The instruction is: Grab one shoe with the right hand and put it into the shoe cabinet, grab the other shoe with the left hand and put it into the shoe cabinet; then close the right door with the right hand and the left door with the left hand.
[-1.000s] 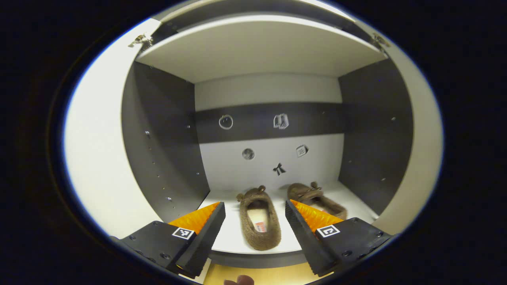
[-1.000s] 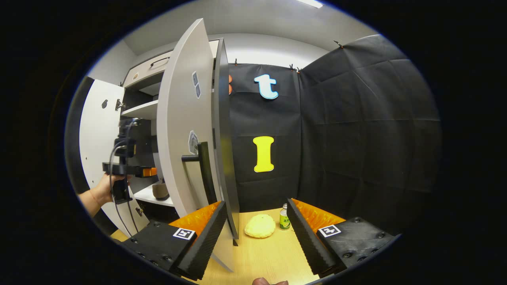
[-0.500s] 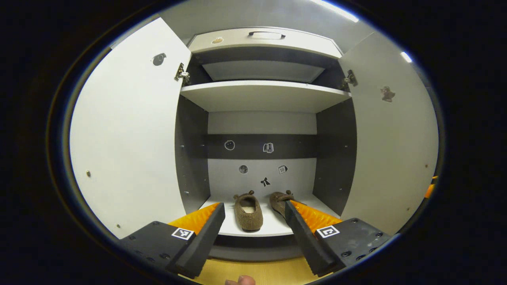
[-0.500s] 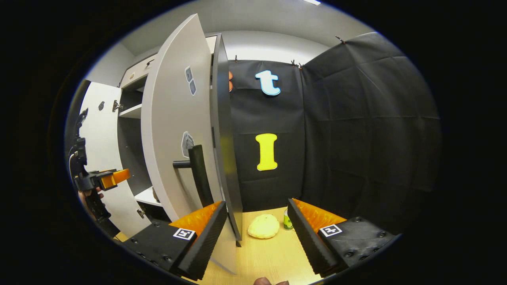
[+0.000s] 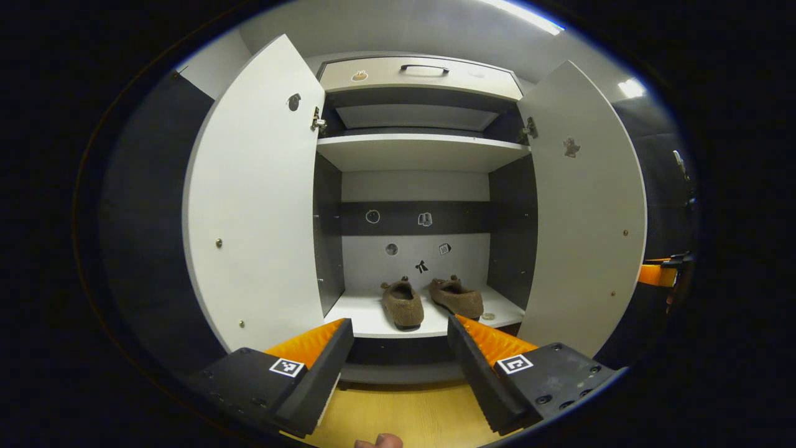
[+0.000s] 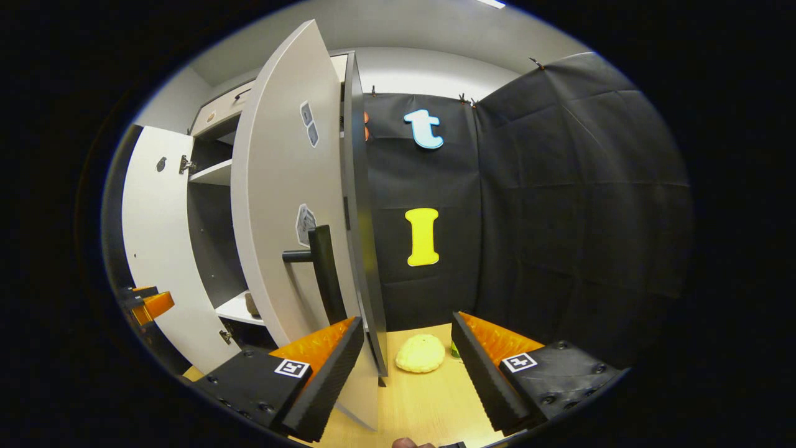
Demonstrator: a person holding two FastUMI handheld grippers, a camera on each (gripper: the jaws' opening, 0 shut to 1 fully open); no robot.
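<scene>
Right gripper view: the right door (image 6: 280,186) hides most of the cabinet (image 5: 423,68); left gripper view shows both shoes (image 5: 403,303) inside. Both grippers (image 5: 398,354) (image 6: 407,358) released.

- in the right gripper view, the white right door (image 6: 283,205) of the shoe cabinet hides almost all of the brown fuzzy slipper (image 6: 252,305) on the lower shelf; a small dark sliver shows past its edge.
- a small green-labelled bottle (image 6: 456,352) on the wooden floor is mostly covered by the right gripper's (image 6: 407,364) finger.
- in the left gripper view, a small round thing (image 5: 489,316) on the white lower shelf beside the right-hand brown slipper (image 5: 457,296) is too small to identify, perhaps a sticker.
- the other gripper (image 5: 660,274) at the far right edge is cut off; its jaws cannot be judged there.
- a fingertip (image 5: 378,441) at the bottom edge is cropped.
</scene>
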